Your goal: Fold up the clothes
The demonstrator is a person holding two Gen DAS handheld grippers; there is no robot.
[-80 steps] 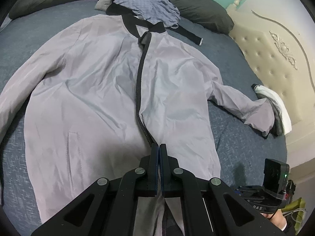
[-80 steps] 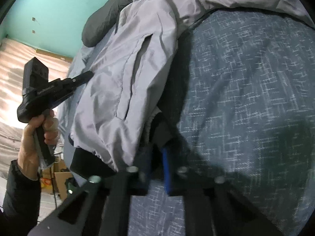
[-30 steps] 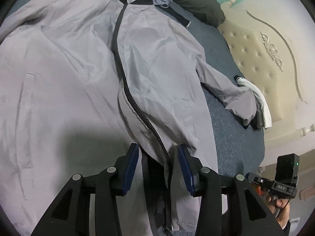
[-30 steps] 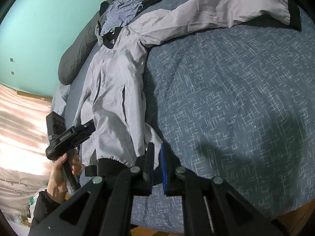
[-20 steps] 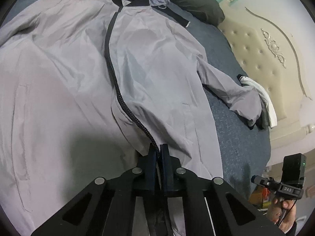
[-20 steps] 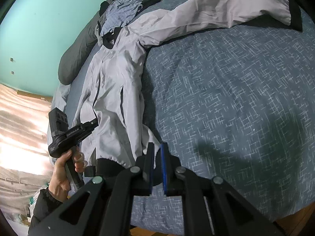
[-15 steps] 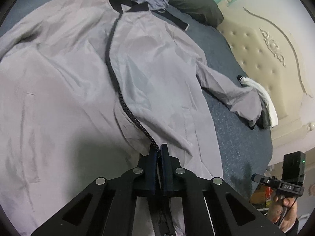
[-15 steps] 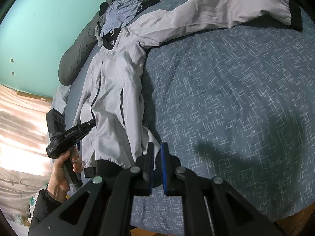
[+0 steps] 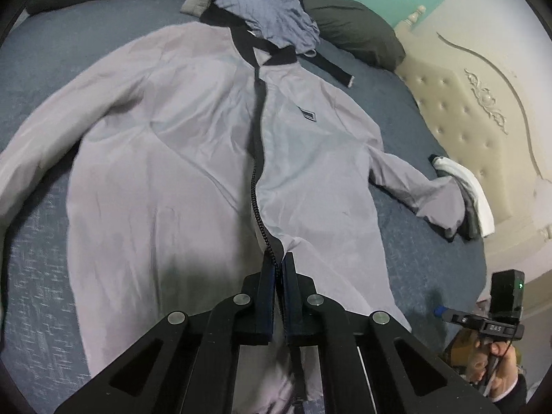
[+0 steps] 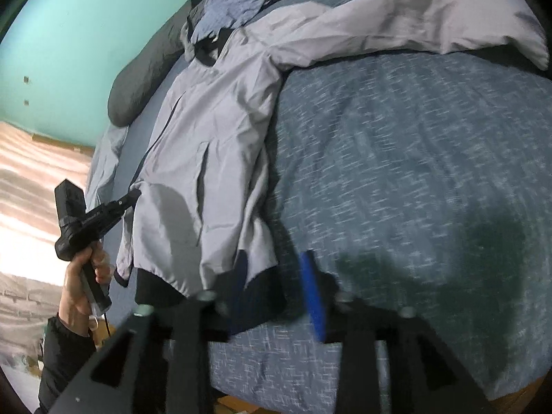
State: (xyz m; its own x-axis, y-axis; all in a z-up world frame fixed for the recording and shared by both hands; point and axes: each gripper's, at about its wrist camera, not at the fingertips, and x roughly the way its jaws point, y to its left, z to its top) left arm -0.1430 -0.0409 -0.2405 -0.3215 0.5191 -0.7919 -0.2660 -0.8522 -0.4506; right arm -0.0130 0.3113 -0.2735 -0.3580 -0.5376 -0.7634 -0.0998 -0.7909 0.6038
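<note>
Since approx 1 s ago my left gripper (image 9: 278, 264) clamped the pale grey zip-front nylon jacket (image 9: 193, 158) at its hem-end zip to tug it flat, while my right gripper (image 10: 276, 272) jaws are opening, w/ the jacket's black hem corner loose between them.

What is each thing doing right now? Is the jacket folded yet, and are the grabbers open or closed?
Grey jacket: spread flat on the bed, front up, not folded, sleeves out to the sides.
Zipper: closed along the chest, parted at the hem.
Left gripper: shut on the jacket by the zipper's lower end.
Right gripper: jaws opening, black hem corner between them.
Blue striped garment: crumpled by the collar.
Dark pillow: lying at the bed's head.
</note>
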